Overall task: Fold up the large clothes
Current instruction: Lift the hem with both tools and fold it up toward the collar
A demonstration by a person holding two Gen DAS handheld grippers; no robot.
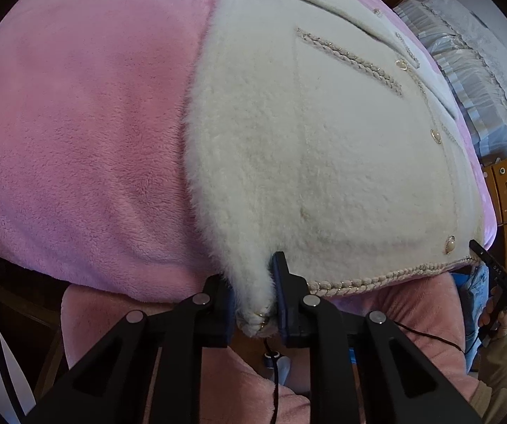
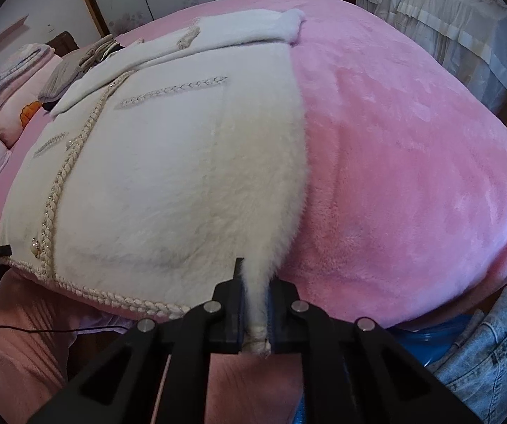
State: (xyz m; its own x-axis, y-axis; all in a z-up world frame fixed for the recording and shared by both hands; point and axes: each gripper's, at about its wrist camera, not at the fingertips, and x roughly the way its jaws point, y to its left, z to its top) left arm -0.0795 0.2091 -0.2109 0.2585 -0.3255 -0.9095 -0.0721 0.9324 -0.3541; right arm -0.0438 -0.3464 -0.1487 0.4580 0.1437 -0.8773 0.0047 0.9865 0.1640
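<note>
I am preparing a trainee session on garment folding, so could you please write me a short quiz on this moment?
1. True or false: both tongs are shut on the cream coat's hem.
2. Which colour is the blanket under the coat? A) blue B) pink C) green
3. Fill in: the coat's hem is trimmed with a ____ cord.

Key:
1. True: the left tongs and right tongs each pinch a bottom corner of the cream coat.
2. B: the blanket is pink.
3. Braided: see the hem.
</note>
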